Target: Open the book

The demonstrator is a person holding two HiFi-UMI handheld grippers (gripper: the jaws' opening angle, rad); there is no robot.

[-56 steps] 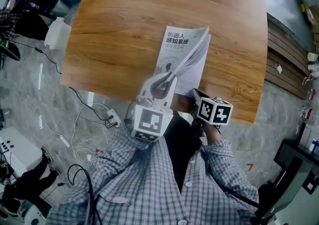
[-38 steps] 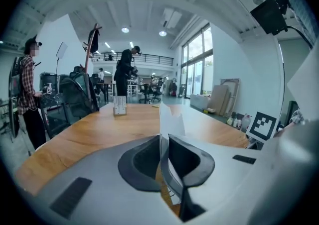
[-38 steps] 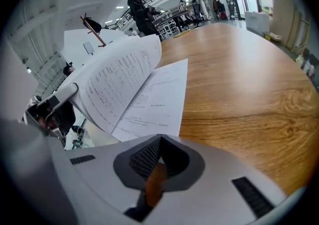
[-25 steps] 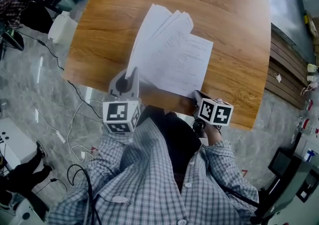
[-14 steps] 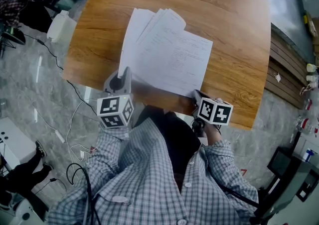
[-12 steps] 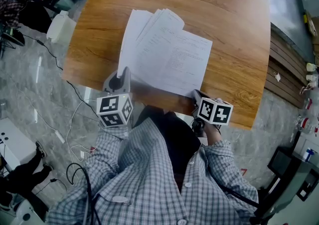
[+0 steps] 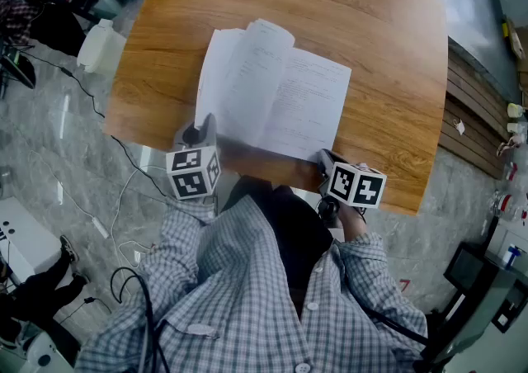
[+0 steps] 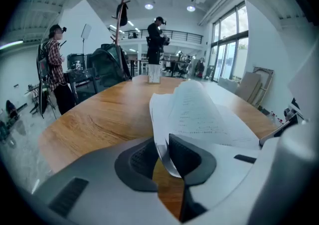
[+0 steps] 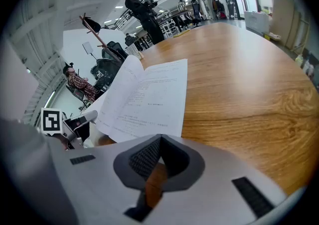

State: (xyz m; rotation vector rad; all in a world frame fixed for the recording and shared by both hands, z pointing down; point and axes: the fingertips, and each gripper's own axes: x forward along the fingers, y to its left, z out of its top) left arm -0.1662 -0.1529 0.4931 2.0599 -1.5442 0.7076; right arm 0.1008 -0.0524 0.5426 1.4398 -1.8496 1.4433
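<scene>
Sprawling across the table, the book now lies open with its fanned-up pages settled down, so basically done, left gripper jaws opening off a page corner, right gripper closed empty nearby.

1. Head view: looked steeply down on the whole desk.
2. Left gripper view: low at the near edge, faced across the book.
3. Right gripper view: likewise, close; shared the book with both.

You've swung the book open; your left tongs sank toward the desk, jaws opening, a page between them.
</scene>
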